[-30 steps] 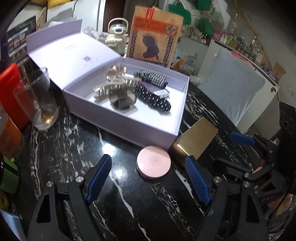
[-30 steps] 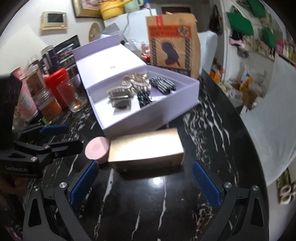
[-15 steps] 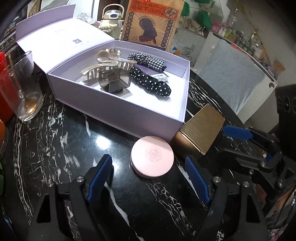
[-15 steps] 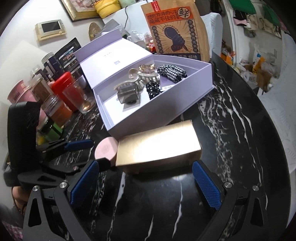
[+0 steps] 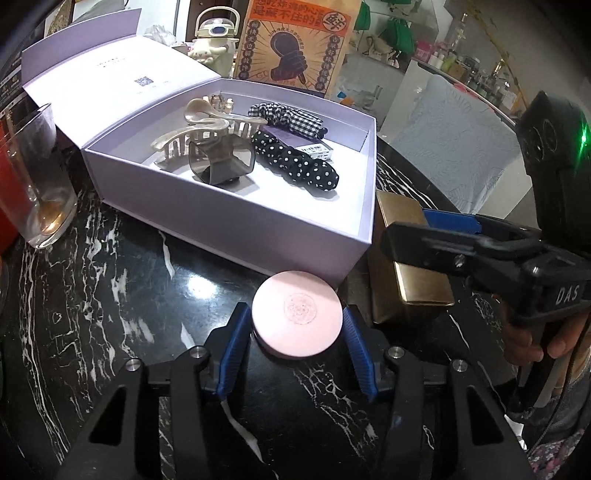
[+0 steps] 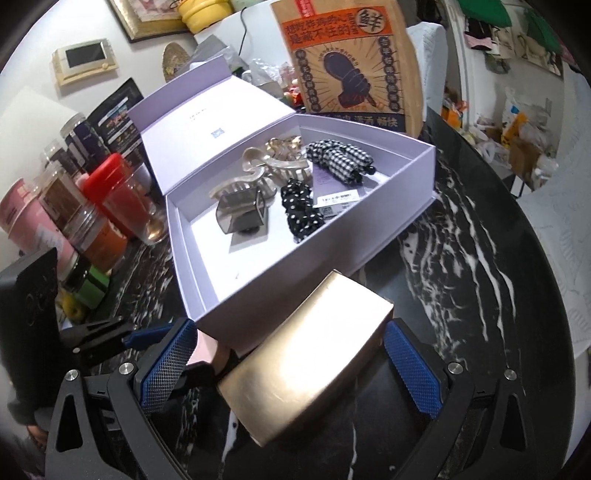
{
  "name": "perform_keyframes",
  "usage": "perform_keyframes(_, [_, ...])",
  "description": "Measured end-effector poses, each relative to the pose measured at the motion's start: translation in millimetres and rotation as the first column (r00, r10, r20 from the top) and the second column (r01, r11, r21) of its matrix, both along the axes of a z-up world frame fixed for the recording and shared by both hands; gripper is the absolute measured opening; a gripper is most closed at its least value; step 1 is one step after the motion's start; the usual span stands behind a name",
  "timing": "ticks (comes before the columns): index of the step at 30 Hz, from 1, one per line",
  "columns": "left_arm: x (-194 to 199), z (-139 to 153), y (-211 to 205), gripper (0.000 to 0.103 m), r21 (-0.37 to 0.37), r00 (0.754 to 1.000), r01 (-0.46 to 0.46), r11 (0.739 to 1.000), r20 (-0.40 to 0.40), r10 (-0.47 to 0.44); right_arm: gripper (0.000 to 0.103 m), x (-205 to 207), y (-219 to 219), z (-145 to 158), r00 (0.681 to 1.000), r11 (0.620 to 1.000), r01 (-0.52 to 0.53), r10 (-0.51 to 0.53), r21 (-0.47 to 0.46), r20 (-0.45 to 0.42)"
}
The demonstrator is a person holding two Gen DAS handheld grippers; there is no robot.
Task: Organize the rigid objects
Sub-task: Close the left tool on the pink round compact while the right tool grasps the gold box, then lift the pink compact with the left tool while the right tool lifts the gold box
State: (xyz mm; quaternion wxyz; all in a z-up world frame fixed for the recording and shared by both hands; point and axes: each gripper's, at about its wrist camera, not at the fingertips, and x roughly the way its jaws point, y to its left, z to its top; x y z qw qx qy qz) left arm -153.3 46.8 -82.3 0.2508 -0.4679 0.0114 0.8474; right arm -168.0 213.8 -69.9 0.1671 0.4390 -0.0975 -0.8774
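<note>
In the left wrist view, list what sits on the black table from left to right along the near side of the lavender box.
Drinking glass → pink round compact, between the closing left gripper's fingers → gold box → right gripper.

Black marble table (image 5: 92, 314): lilac box (image 5: 229, 225), pink compact (image 5: 295, 319), gold box (image 6: 306, 365) (glass (image 5: 40, 184) leftward).

Cluttered home: marble table (image 5: 92, 295), framed picture (image 6: 147, 18), snack jars (image 6: 62, 192).
</note>
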Motion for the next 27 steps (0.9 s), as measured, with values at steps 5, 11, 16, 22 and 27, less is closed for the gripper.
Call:
perform_keyframes(5, [-2, 0, -3, 0.051, -0.001, 1.000, -0.005, 1.000, 0.001, 0.005, 0.103, 1, -10, -6, 0.999, 0.998, -0.032, 0.031, 0.054, 0.007])
perform_keyframes(11, [-2, 1, -3, 0.051, -0.007, 1.000, -0.004, 1.000, -0.001, 0.004, 0.074, 8, -11, -14, 1.000, 0.989, -0.016, 0.014, 0.150, 0.018])
perform_keyframes(16, [0, 1, -1, 0.051, -0.004, 1.000, -0.009, 1.000, 0.005, 0.009, 0.060, 12, -2, -12, 0.999, 0.992, 0.002, -0.007, 0.126, 0.033])
perform_keyframes(22, [9, 2, 5, 0.051, -0.017, 1.000, 0.010, 1.000, 0.001, -0.010, 0.049, 24, 5, -9, 0.999, 0.991, 0.029, -0.032, 0.128, 0.020])
perform_keyframes(27, [22, 2, 9, 0.051, -0.021, 0.999, 0.034, 0.999, 0.001, -0.034, 0.049, 39, 5, -7, 0.999, 0.987, 0.025, -0.028, 0.158, 0.016])
